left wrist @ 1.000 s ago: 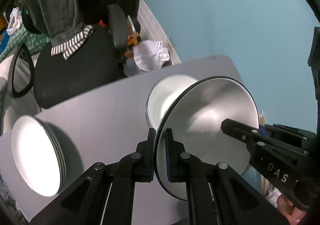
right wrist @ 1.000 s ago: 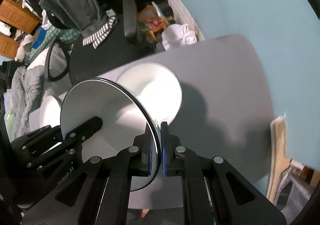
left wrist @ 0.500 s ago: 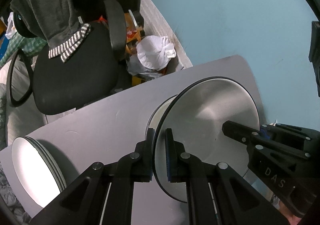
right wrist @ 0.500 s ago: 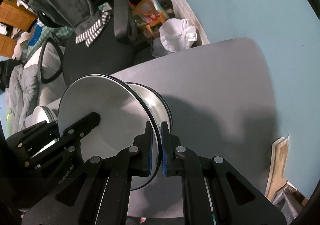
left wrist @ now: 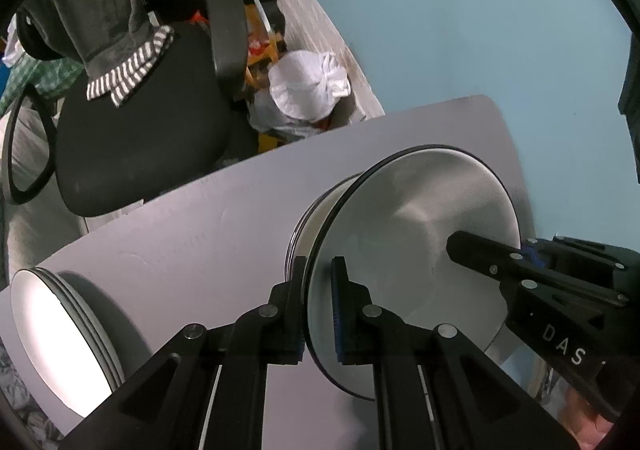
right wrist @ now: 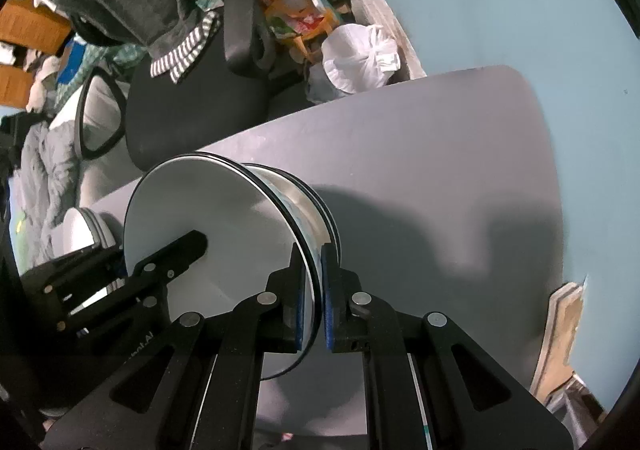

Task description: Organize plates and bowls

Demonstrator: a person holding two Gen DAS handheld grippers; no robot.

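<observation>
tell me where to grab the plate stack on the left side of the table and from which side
Take the plate stack by its thin rim, one finger above and one beneath, from its open left or near edge. Flat plates offer no other hold, and both grippers are busy clamping the bowl.

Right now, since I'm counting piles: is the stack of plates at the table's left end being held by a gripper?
No. The stack of plates lies on the table untouched; both grippers clamp the bowl.

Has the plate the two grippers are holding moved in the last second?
Yes. The plate has come down toward the bowl stack on the table; in the right wrist view it now covers the bowl opening that showed earlier.
</observation>
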